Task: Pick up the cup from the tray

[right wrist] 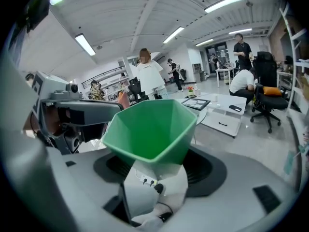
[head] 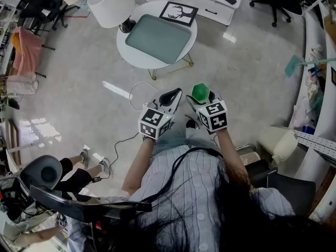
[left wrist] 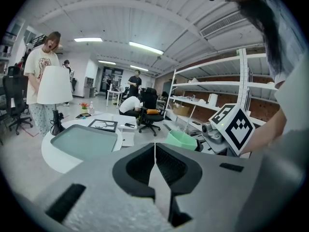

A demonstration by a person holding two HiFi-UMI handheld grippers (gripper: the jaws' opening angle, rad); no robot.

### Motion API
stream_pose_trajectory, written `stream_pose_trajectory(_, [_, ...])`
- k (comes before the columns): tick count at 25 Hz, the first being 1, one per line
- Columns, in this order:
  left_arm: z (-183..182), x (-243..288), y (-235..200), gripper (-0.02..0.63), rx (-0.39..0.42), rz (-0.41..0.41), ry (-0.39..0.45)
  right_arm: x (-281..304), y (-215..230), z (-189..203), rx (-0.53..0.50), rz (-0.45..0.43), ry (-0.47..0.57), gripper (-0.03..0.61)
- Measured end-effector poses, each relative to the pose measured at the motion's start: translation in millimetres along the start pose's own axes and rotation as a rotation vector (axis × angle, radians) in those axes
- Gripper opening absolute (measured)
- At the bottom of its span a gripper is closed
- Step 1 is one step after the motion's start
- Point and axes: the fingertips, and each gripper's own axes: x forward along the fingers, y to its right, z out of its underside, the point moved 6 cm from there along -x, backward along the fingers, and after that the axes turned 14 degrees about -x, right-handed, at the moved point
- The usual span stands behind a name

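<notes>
A green cup (head: 200, 92) is held in the air, with my right gripper (head: 202, 101) shut on its lower part. In the right gripper view the cup (right wrist: 149, 127) fills the middle, mouth open toward the camera, and the right gripper (right wrist: 153, 164) clamps its base. My left gripper (head: 171, 97) hangs just left of it, jaws pressed together with nothing between them; the same shows for the left gripper (left wrist: 154, 158) in its own view. The grey-green tray (head: 157, 38) lies bare on the round white table (head: 124, 50), well ahead of both grippers.
A white lamp (head: 110, 5) and a framed picture (head: 178, 13) stand on the table by the tray. Cables trail on the floor below the table. A chair (head: 42, 173) and a seated person's legs are at lower left. Shelves run along the right.
</notes>
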Motion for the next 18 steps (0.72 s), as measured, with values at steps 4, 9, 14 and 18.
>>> stream_pose_trajectory(4, [0.9, -7.6, 5.5, 0.015, 0.007, -0.016, 0.000, -7.5, -3.8, 0.5, -0.001, 0.005, 0.013, 0.327])
stream_pose_trajectory(9, [16.9, -20.0, 10.3, 0.015, 0.003, -0.034, -0.050, -11.6, -5.0, 2.7, 0.011, 0.008, 0.022, 0.327])
stream_pose_trajectory(14, [33.3, -38.4, 4.6, 0.015, -0.015, -0.067, -0.076, -8.2, -8.0, 8.7, 0.016, 0.006, 0.015, 0.327])
stream_pose_trajectory(18, [37.0, -52.4, -1.0, 0.015, -0.027, -0.094, -0.078, -4.7, -15.8, 7.2, 0.032, -0.005, 0.018, 0.327])
